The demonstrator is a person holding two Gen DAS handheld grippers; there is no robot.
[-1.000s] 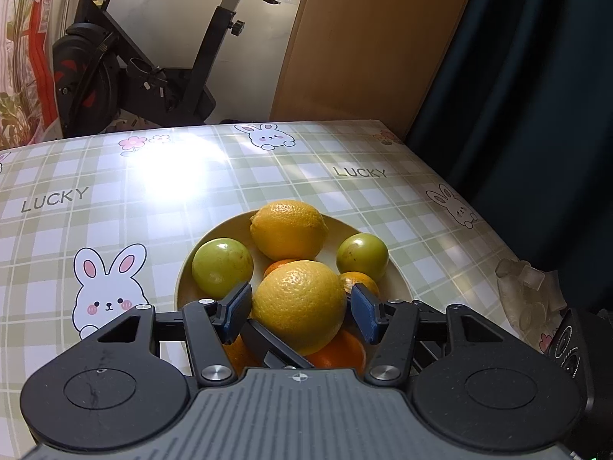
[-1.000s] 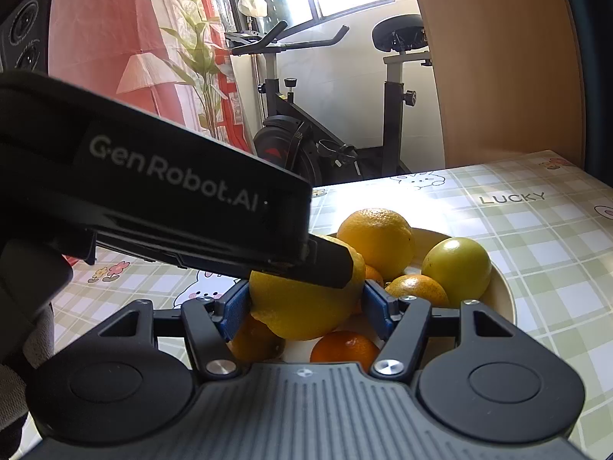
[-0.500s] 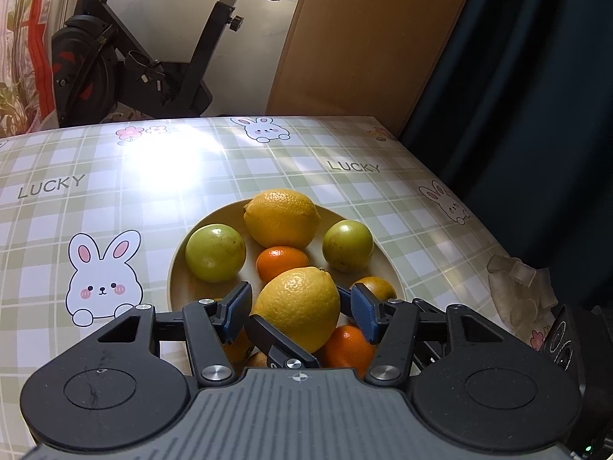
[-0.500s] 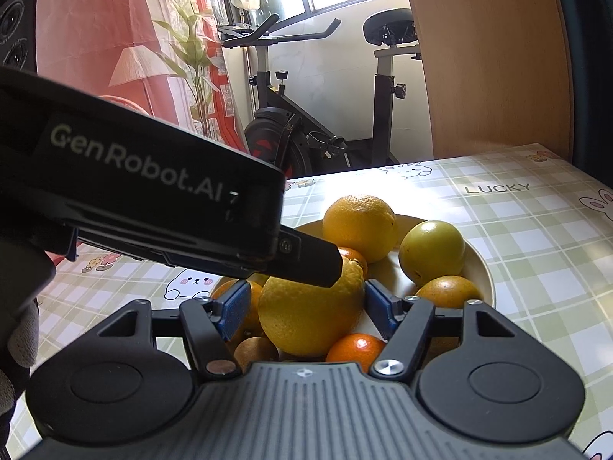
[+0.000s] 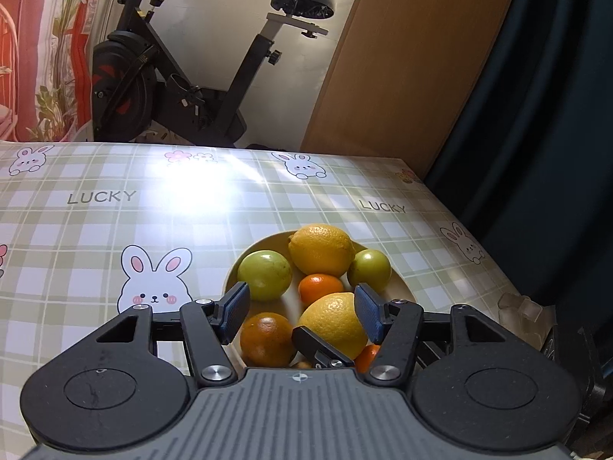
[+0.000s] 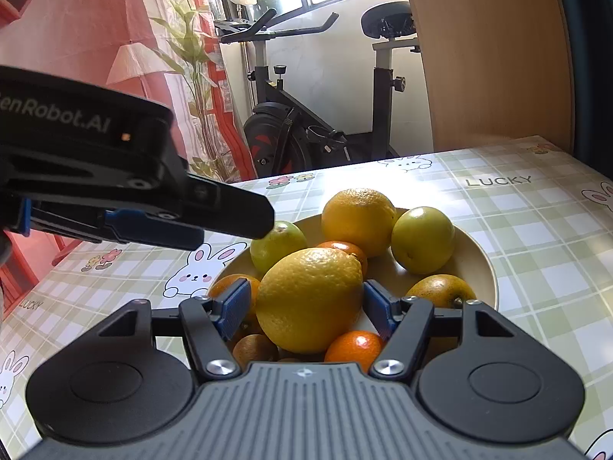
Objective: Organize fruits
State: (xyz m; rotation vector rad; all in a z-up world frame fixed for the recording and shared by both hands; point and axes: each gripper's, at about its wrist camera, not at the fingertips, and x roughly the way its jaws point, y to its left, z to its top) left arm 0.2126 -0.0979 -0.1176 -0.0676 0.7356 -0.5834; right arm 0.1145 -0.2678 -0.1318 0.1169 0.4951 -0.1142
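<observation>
At frame centre the right gripper [image 6: 304, 303] pinches the lemon [image 6: 310, 299] over the bowl [image 6: 477, 264] (likely placing it), while the left gripper [image 5: 302, 312] hangs spread, empty.

"LUCKY" on the checked tablecloth [image 5: 115, 230] (repeated); partial "enRobot.AI" on the left gripper [image 6: 237, 214].

Two lemons [image 6: 310, 299], two green fruits [image 6: 423, 239], several oranges [image 6: 354, 345], one plate [image 6: 479, 264].

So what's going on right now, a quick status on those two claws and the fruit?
Left gripper open, above the plate. Right gripper around the big yellow citrus; contact unclear. Fruit all piled on the plate. Left gripper overhangs the plate's left side, otherwise nothing in the way.
</observation>
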